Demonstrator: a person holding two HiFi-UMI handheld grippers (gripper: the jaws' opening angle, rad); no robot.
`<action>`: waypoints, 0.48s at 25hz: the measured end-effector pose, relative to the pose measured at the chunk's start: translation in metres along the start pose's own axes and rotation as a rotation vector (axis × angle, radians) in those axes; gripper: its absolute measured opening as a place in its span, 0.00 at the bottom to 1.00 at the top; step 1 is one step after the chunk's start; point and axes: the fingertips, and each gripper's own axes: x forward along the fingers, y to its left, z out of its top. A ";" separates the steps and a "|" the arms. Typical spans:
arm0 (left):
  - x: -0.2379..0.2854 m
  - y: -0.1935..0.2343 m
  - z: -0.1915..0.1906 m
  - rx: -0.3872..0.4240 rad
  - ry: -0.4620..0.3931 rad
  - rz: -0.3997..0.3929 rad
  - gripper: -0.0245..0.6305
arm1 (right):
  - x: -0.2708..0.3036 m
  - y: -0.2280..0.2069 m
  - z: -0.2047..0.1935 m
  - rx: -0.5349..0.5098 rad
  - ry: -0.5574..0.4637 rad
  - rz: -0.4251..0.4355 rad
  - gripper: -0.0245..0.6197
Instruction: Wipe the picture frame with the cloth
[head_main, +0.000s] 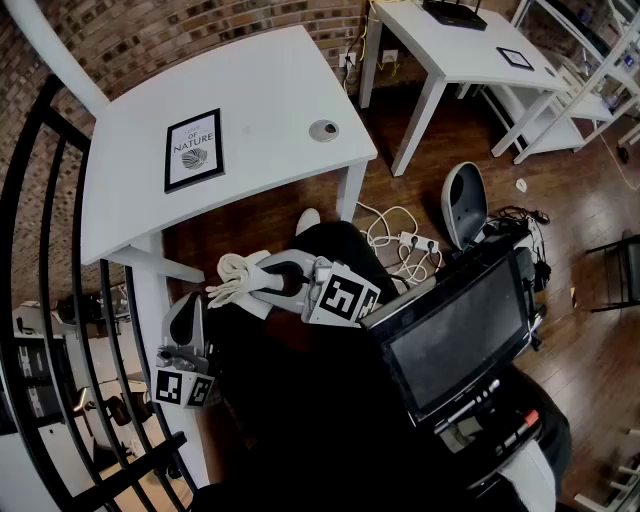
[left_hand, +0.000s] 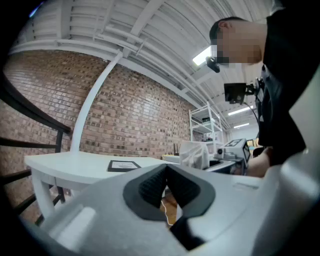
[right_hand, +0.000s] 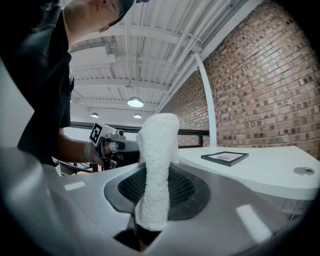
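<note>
The black picture frame (head_main: 193, 150) with a white print lies flat on the white table (head_main: 270, 80); it also shows as the frame (left_hand: 124, 165) and the frame (right_hand: 225, 157) in the two gripper views. My right gripper (head_main: 262, 280) is below the table's near edge, shut on a folded white cloth (head_main: 235, 278). The cloth (right_hand: 156, 165) stands up between its jaws. My left gripper (head_main: 188, 312) hangs lower left, near the table leg, its jaws shut together on nothing (left_hand: 166, 189). Both grippers are well short of the frame.
A small round metal cap (head_main: 323, 130) sits on the table right of the frame. A black railing (head_main: 50, 300) runs along the left. A second white table (head_main: 450, 55), a white rack (head_main: 590, 80), floor cables (head_main: 400, 240) and a dark screen (head_main: 455, 335) lie to the right.
</note>
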 end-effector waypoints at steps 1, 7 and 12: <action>0.005 0.003 0.001 0.005 -0.005 -0.011 0.04 | 0.001 -0.007 0.001 -0.003 -0.008 -0.016 0.20; 0.023 0.025 0.003 0.019 -0.011 -0.039 0.04 | 0.011 -0.037 0.009 -0.008 -0.026 -0.059 0.20; 0.050 0.046 0.011 0.036 -0.011 -0.040 0.04 | 0.015 -0.068 0.020 -0.041 -0.047 -0.056 0.20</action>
